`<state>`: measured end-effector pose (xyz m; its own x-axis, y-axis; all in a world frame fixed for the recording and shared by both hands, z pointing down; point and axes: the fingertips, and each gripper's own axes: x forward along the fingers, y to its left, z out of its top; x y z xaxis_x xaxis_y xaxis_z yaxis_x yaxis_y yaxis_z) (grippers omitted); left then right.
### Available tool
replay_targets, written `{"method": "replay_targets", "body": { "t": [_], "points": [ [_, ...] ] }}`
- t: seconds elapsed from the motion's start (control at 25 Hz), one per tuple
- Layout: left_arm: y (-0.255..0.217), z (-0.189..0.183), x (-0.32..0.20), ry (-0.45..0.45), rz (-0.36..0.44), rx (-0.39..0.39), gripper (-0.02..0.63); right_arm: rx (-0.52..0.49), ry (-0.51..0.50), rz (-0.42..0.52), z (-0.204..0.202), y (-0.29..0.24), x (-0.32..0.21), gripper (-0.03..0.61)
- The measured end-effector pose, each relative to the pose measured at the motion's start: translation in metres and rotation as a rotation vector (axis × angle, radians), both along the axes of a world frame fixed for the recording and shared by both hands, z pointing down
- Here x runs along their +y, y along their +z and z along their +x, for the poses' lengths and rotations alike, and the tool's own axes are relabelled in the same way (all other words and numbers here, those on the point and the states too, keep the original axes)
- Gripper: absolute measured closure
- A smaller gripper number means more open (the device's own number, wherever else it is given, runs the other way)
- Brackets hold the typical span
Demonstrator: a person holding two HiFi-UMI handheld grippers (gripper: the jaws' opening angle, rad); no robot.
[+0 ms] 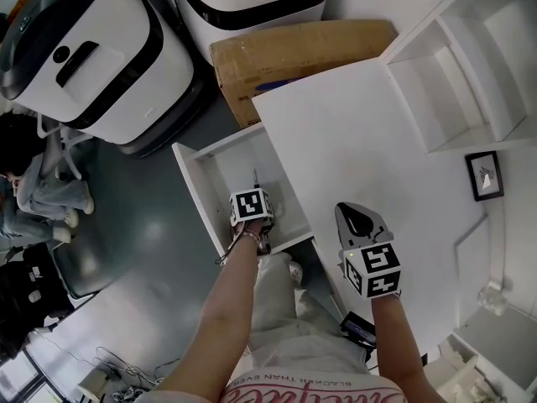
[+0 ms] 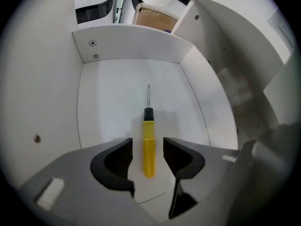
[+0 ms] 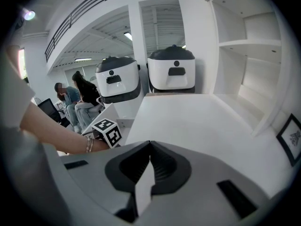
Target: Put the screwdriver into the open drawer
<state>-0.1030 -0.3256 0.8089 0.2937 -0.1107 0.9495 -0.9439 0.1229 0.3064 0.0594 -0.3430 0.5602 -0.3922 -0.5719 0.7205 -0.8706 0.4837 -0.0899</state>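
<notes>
A screwdriver (image 2: 149, 147) with a yellow handle and a black collar lies flat on the floor of the open white drawer (image 2: 131, 46), its shaft pointing at the drawer's far wall. My left gripper (image 2: 147, 146) hangs just over it, pointing steeply down; its jaws stand open on either side of the handle with a gap on both sides. In the head view the left gripper (image 1: 253, 200) is inside the drawer (image 1: 191, 179). My right gripper (image 1: 357, 218) hovers over the white tabletop (image 1: 361, 133), shut (image 3: 150, 145) with nothing in it.
A cardboard box (image 1: 294, 53) and two big white machines (image 1: 84, 49) stand beyond the drawer. White shelving (image 1: 470, 65) and a small framed picture (image 1: 484, 175) sit at the table's right. Seated people (image 3: 75, 98) are off to the left.
</notes>
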Motion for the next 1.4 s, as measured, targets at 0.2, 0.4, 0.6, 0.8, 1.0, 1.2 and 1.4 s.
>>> {"method": "replay_targets", "body": {
  "t": [0.2,0.4,0.6,0.8,1.0,1.2,1.4],
  "points": [
    [-0.011,-0.002,0.000,0.007,0.009,0.001,0.399,-0.002,-0.009,0.013,-0.003,-0.006,0.001,0.571],
    [-0.023,-0.004,-0.001,0.006,0.029,0.003,0.400,-0.007,-0.025,0.031,-0.007,-0.014,0.003,0.571],
    [-0.037,-0.003,-0.001,-0.004,0.047,0.012,0.400,-0.012,-0.041,0.049,-0.010,-0.023,0.006,0.571],
    [-0.058,-0.001,-0.004,0.002,0.082,0.005,0.400,-0.016,-0.058,0.071,-0.011,-0.034,0.011,0.571],
    [-0.080,0.003,-0.007,0.005,0.125,0.007,0.400,-0.025,-0.060,0.099,-0.007,-0.049,0.015,0.571],
    [-0.101,0.004,-0.007,0.020,0.163,0.004,0.405,-0.037,-0.058,0.132,-0.006,-0.064,0.020,0.571],
    [-0.122,0.006,-0.006,0.018,0.205,0.009,0.417,-0.052,-0.038,0.162,-0.001,-0.077,0.024,0.571]
  ]
}}
